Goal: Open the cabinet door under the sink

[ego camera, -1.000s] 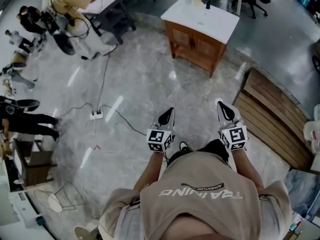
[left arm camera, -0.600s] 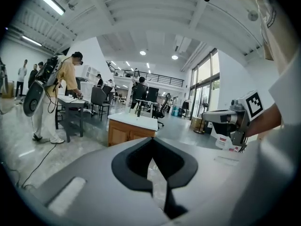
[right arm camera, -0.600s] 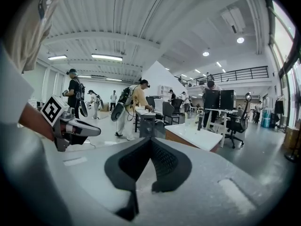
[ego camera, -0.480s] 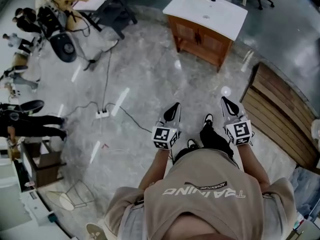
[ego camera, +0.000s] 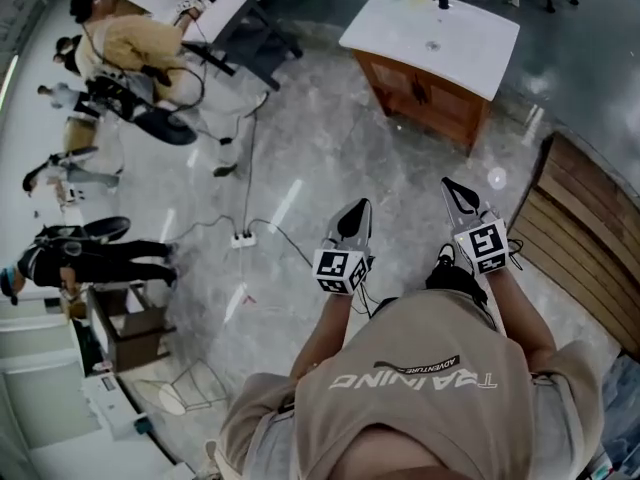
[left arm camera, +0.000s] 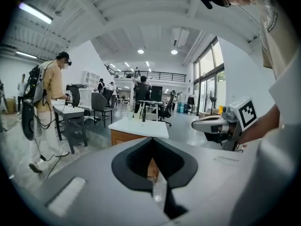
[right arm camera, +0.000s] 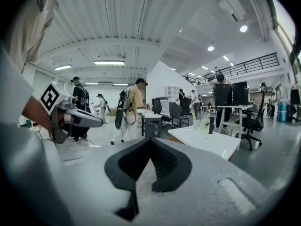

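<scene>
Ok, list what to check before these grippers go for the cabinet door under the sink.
1. Wooden sink cabinet with white top in sight: ok, ahead in all three views.
2. Cabinet doors shut: ok, they look closed in the head view.
3. Left gripper free: ok, jaws together, nothing held.
4. Right gripper free: ok, jaws together, nothing held.
5. Door within reach: not ok, a stretch of grey floor separates both grippers from the cabinet.
6. White power strip off the path: ok, it lies well to the left.
</scene>
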Demonstrator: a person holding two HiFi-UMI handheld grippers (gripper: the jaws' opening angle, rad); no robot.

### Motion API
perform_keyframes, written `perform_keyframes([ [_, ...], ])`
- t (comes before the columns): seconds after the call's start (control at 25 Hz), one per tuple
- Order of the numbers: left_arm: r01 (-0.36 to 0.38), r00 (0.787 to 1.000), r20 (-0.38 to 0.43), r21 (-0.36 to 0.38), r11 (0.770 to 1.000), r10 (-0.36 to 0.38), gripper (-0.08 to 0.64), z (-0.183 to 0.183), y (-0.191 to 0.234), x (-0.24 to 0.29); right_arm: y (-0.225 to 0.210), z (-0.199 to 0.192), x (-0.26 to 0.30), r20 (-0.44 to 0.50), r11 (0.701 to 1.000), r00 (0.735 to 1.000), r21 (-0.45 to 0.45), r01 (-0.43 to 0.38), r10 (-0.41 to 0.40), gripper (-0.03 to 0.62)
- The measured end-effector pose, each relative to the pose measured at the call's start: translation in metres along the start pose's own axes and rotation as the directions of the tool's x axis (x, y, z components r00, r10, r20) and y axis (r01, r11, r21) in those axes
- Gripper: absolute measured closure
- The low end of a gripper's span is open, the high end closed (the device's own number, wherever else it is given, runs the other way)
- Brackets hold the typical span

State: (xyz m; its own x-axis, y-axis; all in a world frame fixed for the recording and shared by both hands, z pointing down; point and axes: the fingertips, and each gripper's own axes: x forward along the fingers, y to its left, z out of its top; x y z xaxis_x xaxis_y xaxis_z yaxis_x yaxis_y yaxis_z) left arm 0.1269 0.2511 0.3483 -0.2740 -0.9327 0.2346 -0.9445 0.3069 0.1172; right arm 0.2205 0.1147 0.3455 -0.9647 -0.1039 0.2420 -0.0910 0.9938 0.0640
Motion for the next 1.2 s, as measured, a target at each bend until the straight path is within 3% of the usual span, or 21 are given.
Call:
perform_keyframes([
  [0.16,-0.015,1.0,0.014,-0.046,0.999,0.016,0.543,0.016,-0.005,0.036,-0.033,-0.024,0.014,-0.06,0.996,0.997,0.076,-0.05,0.054,0.591],
  [0.28,-0.023,1.0,0.019,-0.111,0.994,0.025,0.545,0.02,0.0,0.055,-0.05,-0.027,0.026,-0.065,0.995,0.996,0.074,-0.059,0.064,0.591],
  [0.48,-0.05,0.999,-0.027,-0.093,0.994,0.047,0.545,0.02,0.018,0.071,-0.063,-0.027,0.046,-0.07,0.994,0.995,0.095,-0.061,0.068,0.591],
  [0.68,-0.049,0.999,-0.013,-0.076,0.996,0.048,0.545,0.029,0.044,0.089,-0.072,-0.023,0.072,-0.085,0.995,0.995,0.083,-0.051,0.058,0.591],
  [0.92,0.025,1.0,-0.008,-0.051,0.998,-0.025,0.544,0.024,0.078,0.122,-0.08,0.003,0.105,-0.068,1.0,0.998,0.02,0.021,-0.02,0.591],
  [1.2,0.16,0.987,0.017,0.042,0.986,-0.161,0.544,0.06,0.116,0.159,-0.089,0.024,0.14,-0.07,0.99,0.989,0.029,0.136,-0.134,0.591],
])
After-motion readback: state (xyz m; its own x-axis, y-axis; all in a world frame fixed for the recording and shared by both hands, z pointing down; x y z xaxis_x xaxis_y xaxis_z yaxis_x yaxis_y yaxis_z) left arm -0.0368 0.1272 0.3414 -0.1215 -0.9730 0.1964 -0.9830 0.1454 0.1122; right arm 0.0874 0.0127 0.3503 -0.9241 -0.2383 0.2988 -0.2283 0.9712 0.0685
